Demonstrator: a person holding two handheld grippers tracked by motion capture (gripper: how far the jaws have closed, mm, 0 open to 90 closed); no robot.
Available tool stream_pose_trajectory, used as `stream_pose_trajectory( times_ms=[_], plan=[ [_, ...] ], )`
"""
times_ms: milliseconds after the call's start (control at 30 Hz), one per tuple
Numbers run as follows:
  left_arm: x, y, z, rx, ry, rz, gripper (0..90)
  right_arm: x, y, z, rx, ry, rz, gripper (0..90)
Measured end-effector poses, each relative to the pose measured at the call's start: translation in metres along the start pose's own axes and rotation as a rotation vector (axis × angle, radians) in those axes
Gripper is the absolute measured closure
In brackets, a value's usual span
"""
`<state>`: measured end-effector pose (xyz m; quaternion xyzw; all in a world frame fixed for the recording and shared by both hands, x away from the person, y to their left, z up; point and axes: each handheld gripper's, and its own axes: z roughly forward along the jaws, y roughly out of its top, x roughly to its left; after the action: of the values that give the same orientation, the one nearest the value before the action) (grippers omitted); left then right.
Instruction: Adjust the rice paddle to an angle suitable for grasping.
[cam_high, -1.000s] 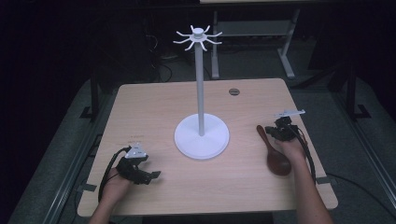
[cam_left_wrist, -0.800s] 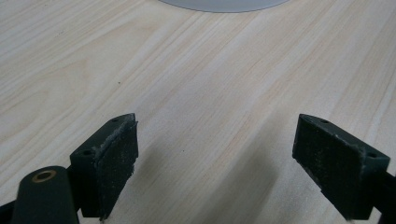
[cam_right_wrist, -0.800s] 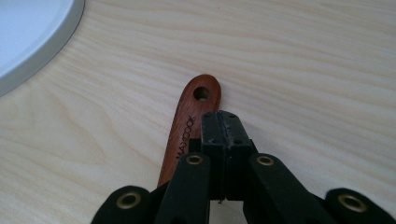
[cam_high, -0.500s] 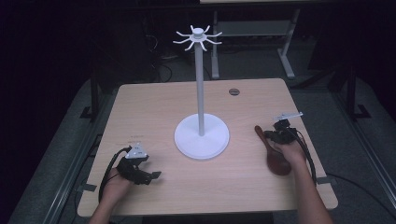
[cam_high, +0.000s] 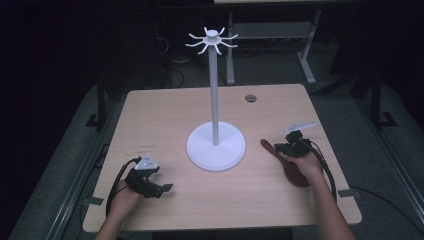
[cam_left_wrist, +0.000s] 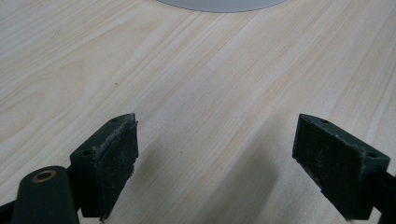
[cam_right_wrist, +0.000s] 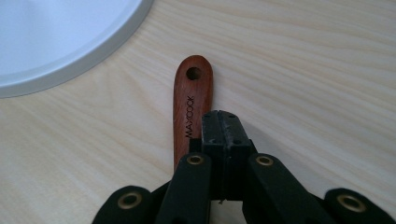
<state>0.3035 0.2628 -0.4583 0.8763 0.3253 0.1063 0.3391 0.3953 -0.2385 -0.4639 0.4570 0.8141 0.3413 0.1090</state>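
A dark red wooden spoon (cam_high: 280, 156) lies on the table right of the white stand's base, handle end towards the stand. In the right gripper view its handle (cam_right_wrist: 191, 98) bears a hole and printed lettering. My right gripper (cam_high: 291, 147) is over that handle, its jaws (cam_right_wrist: 223, 122) shut together with nothing between them, the handle passing just to their left and beneath. My left gripper (cam_high: 161, 190) rests at the near left of the table, open (cam_left_wrist: 215, 154) over bare wood.
A white stand (cam_high: 214, 90) with a round base (cam_high: 227, 152) and several hooks at the top rises from the middle of the wooden table (cam_high: 165, 115). Its base edge (cam_right_wrist: 56, 42) lies close to the spoon's handle end. A small dark grommet (cam_high: 250, 98) sits at the far side.
My right gripper has shifted slightly towards the near edge, along the spoon's handle. The left gripper has stayed where it was.
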Motion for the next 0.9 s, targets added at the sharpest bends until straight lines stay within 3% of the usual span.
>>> stream_pose_trajectory(
  times_ms=[667,900],
  plan=[
    [0.0,0.0,0.0,0.002,-0.001,0.01,13.9,0.022,0.003,-0.001,0.046,0.122,-0.126,89.5],
    [0.0,0.0,-0.001,0.0,0.0,0.013,13.9,0.02,0.003,-0.008,0.035,0.114,-0.106,85.2]
  ],
)
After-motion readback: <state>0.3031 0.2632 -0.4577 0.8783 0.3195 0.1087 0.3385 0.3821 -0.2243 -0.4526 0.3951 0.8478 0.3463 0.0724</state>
